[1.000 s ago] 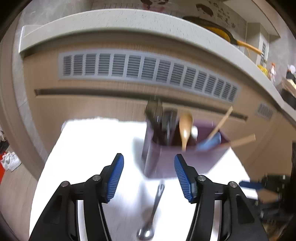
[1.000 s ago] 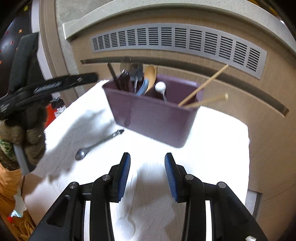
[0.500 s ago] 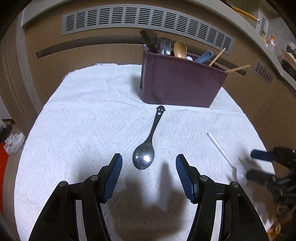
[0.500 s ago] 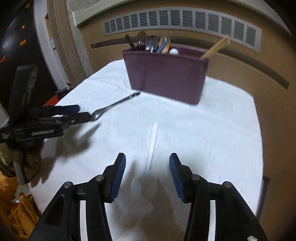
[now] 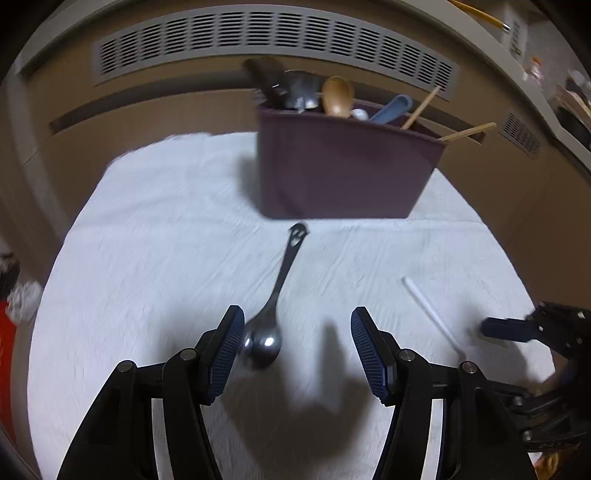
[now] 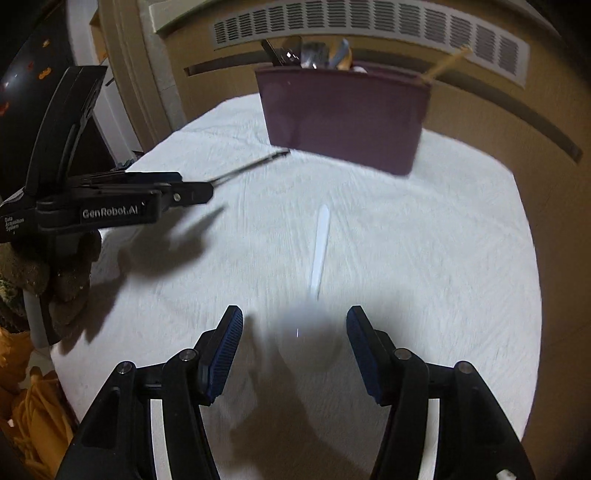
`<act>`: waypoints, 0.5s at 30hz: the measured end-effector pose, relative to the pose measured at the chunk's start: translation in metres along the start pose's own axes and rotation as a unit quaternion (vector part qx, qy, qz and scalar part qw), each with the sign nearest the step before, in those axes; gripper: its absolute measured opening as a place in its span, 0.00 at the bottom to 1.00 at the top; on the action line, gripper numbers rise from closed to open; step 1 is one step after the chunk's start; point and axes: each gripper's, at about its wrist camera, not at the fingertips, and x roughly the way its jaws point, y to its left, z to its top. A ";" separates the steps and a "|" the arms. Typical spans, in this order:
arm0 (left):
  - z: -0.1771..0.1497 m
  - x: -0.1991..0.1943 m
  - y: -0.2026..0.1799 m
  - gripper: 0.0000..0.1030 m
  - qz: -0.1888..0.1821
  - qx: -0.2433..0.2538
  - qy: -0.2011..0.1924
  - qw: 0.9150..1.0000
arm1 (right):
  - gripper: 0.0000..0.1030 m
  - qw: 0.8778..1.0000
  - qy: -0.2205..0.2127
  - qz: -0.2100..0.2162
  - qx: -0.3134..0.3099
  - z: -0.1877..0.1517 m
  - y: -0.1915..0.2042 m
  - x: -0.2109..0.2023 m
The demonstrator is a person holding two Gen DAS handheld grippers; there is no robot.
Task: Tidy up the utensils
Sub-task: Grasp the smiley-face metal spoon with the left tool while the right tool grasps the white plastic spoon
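A metal spoon (image 5: 275, 295) lies on the white cloth (image 5: 155, 258), its handle toward the purple utensil caddy (image 5: 343, 166). My left gripper (image 5: 297, 343) is open low over it, with the spoon's bowl just inside the left pad. A white plastic spoon (image 6: 319, 243) lies to the right, its blurred bowl between the fingers of my right gripper (image 6: 295, 339). Those jaws are opening and the pads do not touch it. The caddy (image 6: 343, 114) holds several utensils and two chopsticks. The left gripper (image 6: 147, 192) shows side-on in the right wrist view.
A wooden cabinet front with a long vent grille (image 5: 273, 33) stands right behind the table. The cloth's edge curves round near both grippers. A gloved hand (image 6: 55, 280) holds the left tool. Orange fabric (image 6: 33, 413) lies below the table's left edge.
Both grippers have sunk toward the cloth and tipped downward. The metal spoon's bowl now sits between the left fingers, the white spoon's bowl between the right fingers. The right jaws have widened.
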 end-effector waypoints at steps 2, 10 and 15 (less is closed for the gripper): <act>0.015 0.007 -0.005 0.51 -0.002 0.024 0.006 1.000 | 0.49 1.000 0.015 0.004 -0.010 0.017 0.000 0.008; 0.048 0.062 -0.010 0.19 -0.004 0.094 0.105 0.990 | 0.39 1.000 0.015 0.008 0.005 0.035 -0.009 0.014; 0.053 0.072 -0.005 0.20 0.000 0.086 0.119 0.989 | 0.37 1.000 0.017 0.007 -0.009 0.027 -0.009 0.009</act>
